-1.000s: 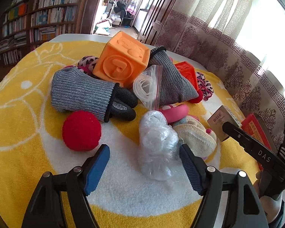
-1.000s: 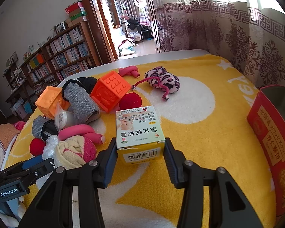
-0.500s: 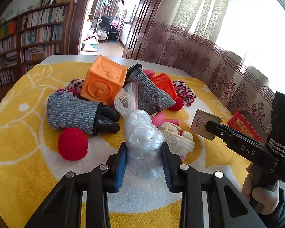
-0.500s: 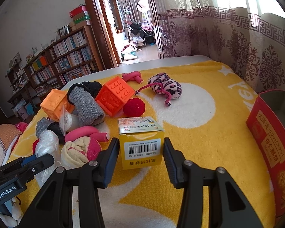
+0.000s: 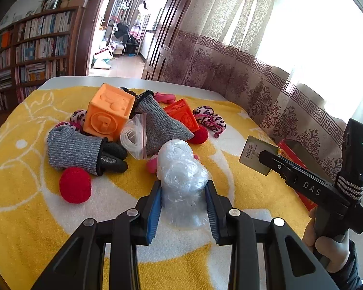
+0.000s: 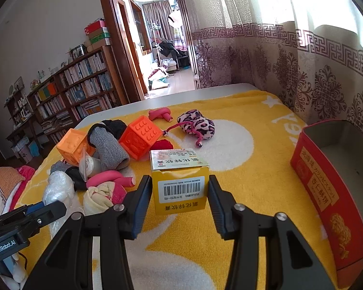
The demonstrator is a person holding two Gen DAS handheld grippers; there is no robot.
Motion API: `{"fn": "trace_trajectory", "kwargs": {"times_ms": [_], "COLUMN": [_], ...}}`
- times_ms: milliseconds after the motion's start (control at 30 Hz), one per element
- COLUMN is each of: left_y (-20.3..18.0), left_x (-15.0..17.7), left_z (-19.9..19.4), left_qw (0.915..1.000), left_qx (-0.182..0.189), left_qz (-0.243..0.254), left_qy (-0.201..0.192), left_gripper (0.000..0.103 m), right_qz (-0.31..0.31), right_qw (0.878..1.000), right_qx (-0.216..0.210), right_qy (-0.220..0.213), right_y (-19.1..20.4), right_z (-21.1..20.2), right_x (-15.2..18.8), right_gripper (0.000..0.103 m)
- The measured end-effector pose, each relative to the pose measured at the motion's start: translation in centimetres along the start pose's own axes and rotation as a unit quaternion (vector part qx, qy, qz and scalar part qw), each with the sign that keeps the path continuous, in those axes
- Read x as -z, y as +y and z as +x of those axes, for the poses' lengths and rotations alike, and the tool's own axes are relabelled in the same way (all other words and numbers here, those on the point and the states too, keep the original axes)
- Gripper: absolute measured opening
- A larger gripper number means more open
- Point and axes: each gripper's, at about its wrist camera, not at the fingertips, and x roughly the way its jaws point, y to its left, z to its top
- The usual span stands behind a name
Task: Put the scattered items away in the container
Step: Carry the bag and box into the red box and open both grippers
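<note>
Left gripper point(image 5: 183, 201): clamped on the plastic wad point(image 5: 181, 169), low centre of the left wrist view; both blue pads press its sides, and the wad bulges up above the fingers, off the towel point(image 5: 24, 193).
Right gripper point(image 6: 179, 199): clamped on the yellow box point(image 6: 180, 183), low centre of the right wrist view; barcode face towards the camera, printed top tilted back. In the left wrist view the same gripper point(image 5: 261, 155) enters from the right, box point(image 5: 257, 155) at its tip, held above the towel.
Tin point(image 6: 326, 188): red, open-topped, at the right edge of the right wrist view, standing on the towel, well apart from the pile; inside looks bare metal. In the left wrist view only a red corner point(image 5: 290, 148) shows behind the right gripper.
Pile: mid-left in both views, on the yellow towel over a white worktop point(image 5: 123, 81).
Orange cube point(image 5: 109, 116): upper left of the pile, touching a grey glove point(image 5: 157, 125).
Second glove point(image 5: 77, 151): grey with black fingers, just below the cube.
Red ball point(image 5: 75, 185): lower left, just beside that glove.
Zip bag point(image 5: 134, 137): leaning between the cube and the grey glove.
Red-orange cube point(image 6: 140, 137): right of the glove.
Leopard pouch point(image 6: 197, 125): apart from the pile, towards upper centre.
Pink roll point(image 6: 111, 178): low in the pile, touching a cream bundle point(image 6: 99, 197).
</note>
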Motion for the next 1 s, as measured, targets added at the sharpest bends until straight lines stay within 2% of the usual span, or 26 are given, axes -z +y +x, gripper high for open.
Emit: {"fn": "trace_trajectory", "kwargs": {"times_ms": [233,433,733,1000], "left_y": [-4.9,-10.4,-20.8,-28.5], "left_x": [-0.5,-0.5,-1.9,-2.5], "left_z": [1.3,3.5,7.3,11.1], "left_qw": [0.9983,0.9926,0.9758,0.9594], "left_qx": [0.041,0.076,0.142,0.196], "left_qz": [0.037,0.084,0.153,0.188], "left_qy": [0.018,0.045,0.064,0.077], "left_gripper": [0.036,0.036,0.036,0.036], "right_qz": [0.037,0.086,0.158,0.16], "right_qw": [0.997,0.987,0.96,0.952], "right_qx": [0.046,0.109,0.205,0.243], "right_qy": [-0.041,-0.079,-0.105,-0.095], "right_y": [-5.0,-10.9,-18.9,-20.0], "right_z": [-5.6,-10.0,-13.5,-12.6], "right_x": [-0.8,-1.0,0.4,0.8], "right_gripper": [0.05,0.05,0.05,0.05]}}
